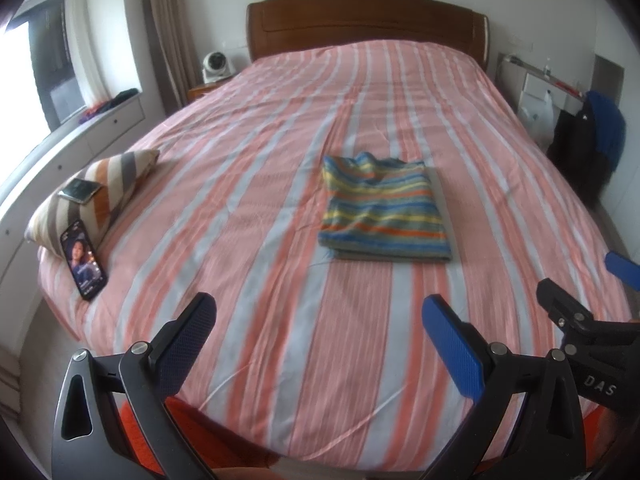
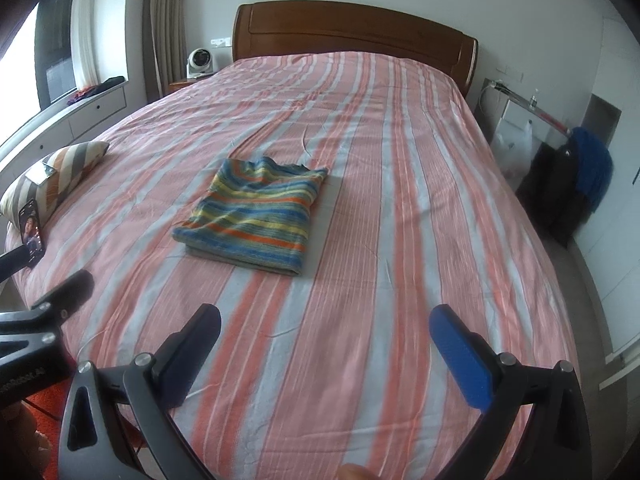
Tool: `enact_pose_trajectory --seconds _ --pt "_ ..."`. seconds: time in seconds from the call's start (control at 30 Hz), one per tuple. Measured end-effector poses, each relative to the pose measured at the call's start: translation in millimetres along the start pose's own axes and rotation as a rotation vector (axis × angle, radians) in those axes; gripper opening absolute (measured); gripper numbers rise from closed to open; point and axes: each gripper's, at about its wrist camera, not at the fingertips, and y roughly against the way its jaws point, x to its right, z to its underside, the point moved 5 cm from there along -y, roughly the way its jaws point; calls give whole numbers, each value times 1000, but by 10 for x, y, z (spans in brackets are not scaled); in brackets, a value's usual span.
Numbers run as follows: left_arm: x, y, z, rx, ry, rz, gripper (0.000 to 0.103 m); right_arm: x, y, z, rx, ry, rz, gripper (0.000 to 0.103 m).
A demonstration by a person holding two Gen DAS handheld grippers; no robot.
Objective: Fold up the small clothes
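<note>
Both claws, left gripper (image 1: 318, 314) and right gripper (image 2: 326, 326), gape empty near the folded striped shirt (image 1: 384, 212); a careless regrasp could unfold it.

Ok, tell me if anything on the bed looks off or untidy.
Mostly tidy. The striped garment lies folded flat, though its far edge is rumpled and uneven. One phone leans against the pillow near the bed's edge, another sits on top of it.

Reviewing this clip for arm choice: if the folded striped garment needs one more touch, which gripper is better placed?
Neither clearly. The left gripper and right gripper both hang open over the bed's near edge, short of the striped garment. It lies slightly right of the left one and left of the right one.
</note>
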Motion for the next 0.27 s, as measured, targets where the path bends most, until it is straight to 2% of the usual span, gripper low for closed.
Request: enact_pose_trajectory --seconds 0.27 --pt "52 22 -1 30 -15 -27 103 60 -7 38 1 -18 6 103"
